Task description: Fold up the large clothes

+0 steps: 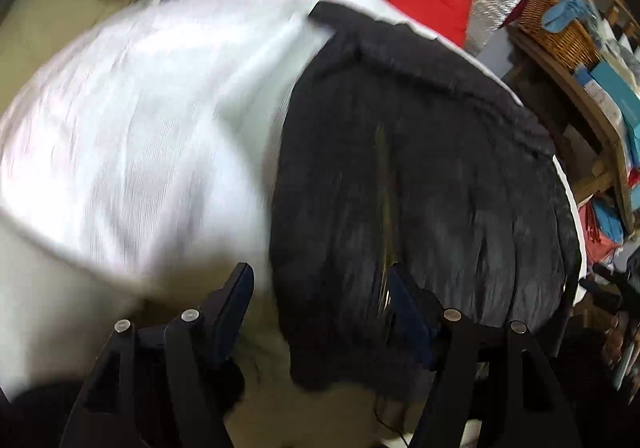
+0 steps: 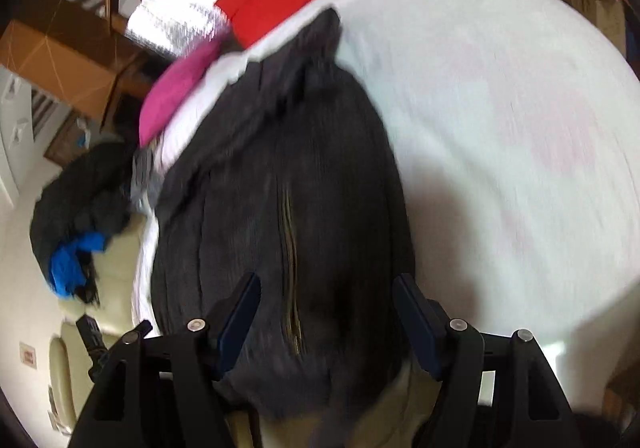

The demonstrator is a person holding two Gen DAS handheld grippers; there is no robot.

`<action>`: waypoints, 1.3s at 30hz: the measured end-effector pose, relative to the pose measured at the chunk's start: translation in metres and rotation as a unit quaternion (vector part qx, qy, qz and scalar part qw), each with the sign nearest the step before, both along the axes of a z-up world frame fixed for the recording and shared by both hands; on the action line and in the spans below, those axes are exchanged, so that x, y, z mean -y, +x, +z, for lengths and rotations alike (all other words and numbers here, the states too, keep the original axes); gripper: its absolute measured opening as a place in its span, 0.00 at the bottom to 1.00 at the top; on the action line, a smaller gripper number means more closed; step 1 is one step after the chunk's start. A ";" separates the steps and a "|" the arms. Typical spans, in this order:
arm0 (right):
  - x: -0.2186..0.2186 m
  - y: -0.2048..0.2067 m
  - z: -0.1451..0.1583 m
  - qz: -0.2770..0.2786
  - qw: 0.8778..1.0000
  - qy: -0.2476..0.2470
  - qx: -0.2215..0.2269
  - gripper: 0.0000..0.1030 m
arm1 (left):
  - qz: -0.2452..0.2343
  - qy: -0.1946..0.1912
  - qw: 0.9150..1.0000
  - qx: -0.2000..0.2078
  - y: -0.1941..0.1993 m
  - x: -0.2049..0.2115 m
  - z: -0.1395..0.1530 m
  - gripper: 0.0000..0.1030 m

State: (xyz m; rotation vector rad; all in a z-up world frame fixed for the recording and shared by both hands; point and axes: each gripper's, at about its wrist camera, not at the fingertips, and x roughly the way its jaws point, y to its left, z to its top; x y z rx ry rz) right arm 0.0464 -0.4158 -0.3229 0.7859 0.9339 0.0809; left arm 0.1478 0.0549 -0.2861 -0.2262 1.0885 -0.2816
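Between folds: dark zip garment (image 2: pixel 280 176) lies on white sheet (image 2: pixel 500 108).
Left gripper (image 1: pixel 320 312) and right gripper (image 2: pixel 326 312) both released, empty; next likely regrasp an edge.

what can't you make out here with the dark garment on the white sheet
- Left wrist view: dark garment and white sheet smeared by motion blur; its near hem hidden behind the left hand-held gripper.
- Right wrist view: its near end hidden behind the right hand-held gripper; garment type unclear.
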 end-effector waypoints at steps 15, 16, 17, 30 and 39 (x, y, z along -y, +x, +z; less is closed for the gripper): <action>-0.083 -0.007 -0.077 0.046 0.983 -0.047 -0.170 0.72 | -0.018 -0.064 0.985 -0.161 0.009 0.027 -0.083 0.80; -0.086 -0.005 -0.083 0.045 0.982 -0.047 -0.176 0.72 | -0.016 -0.064 0.985 -0.162 0.009 0.025 -0.084 0.77; -0.089 -0.003 -0.086 0.044 0.983 -0.048 -0.173 0.71 | -0.016 -0.069 0.985 -0.158 0.008 0.023 -0.083 0.59; -0.092 -0.037 0.040 0.098 0.993 -0.070 -0.010 0.20 | -0.061 -0.074 0.991 -0.090 -0.026 0.009 -0.027 0.10; -0.087 -0.027 0.017 0.091 0.993 -0.066 -0.031 0.20 | -0.017 -0.062 0.982 -0.176 -0.005 0.009 -0.077 0.77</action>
